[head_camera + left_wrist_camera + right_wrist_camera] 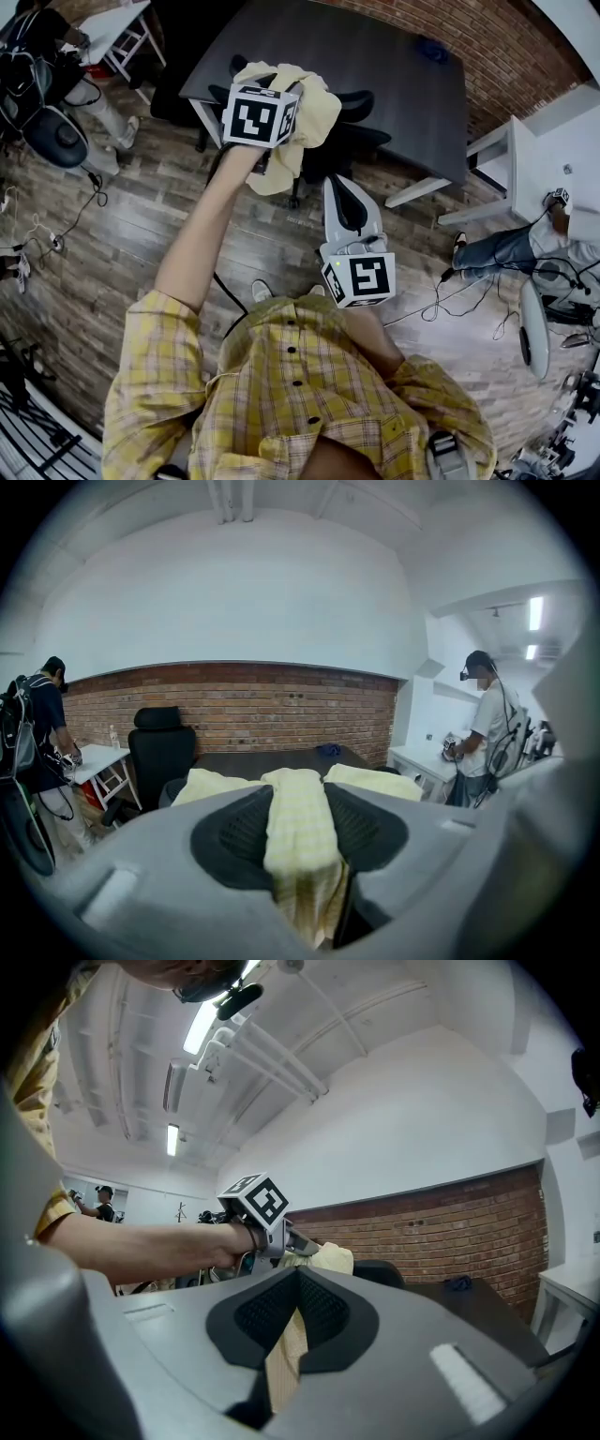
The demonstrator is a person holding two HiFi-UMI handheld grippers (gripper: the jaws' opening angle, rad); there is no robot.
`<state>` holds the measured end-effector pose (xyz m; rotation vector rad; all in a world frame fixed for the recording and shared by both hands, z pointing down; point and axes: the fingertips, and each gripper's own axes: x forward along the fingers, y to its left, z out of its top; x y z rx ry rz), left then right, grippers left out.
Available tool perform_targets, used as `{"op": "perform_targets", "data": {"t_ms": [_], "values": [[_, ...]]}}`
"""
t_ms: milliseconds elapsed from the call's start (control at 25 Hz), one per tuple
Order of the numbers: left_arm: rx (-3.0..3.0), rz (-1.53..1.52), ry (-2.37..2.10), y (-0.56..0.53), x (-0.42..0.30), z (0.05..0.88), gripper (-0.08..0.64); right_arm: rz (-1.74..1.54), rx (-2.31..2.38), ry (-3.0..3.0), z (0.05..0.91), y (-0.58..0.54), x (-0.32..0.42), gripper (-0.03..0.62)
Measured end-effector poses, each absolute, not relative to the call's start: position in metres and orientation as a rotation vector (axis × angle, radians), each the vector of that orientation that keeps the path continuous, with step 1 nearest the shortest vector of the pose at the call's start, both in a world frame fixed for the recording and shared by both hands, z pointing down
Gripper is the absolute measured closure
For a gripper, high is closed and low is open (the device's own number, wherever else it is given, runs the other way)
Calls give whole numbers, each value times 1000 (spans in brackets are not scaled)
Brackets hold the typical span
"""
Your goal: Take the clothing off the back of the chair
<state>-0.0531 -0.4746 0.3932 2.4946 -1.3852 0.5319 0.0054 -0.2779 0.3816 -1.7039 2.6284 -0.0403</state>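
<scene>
Backing the chair (361, 141): dark table (375, 66).

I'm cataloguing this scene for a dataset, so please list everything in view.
clothing: one, pale yellow, draped over the chair back
office chair: one, black, at the table's near edge
second chair: one, black, at the table's left end
table: one, dark, beside the brick wall
blue item: one, on the table
white table: one, at right
bystanders: two, far left and far right
left tool: grey, clamped on the clothing
right tool: grey, jaws together, near the body
shirt: yellow plaid
</scene>
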Motion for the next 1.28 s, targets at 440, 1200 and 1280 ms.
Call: {"op": "perform_targets", "data": {"t_ms": [440,1200,1280], "values": [[2501,501,-1404,-471,-54,390,430,-50,-1710,2617,381,-274,9,590],[2548,305,-1499,-458,-55,314,436,-24,-1698,2600,369,-267,16,589],[2562,261,-1513,-454,-55,298,436,-19,-1701,2600,367,-267,19,589]]}}
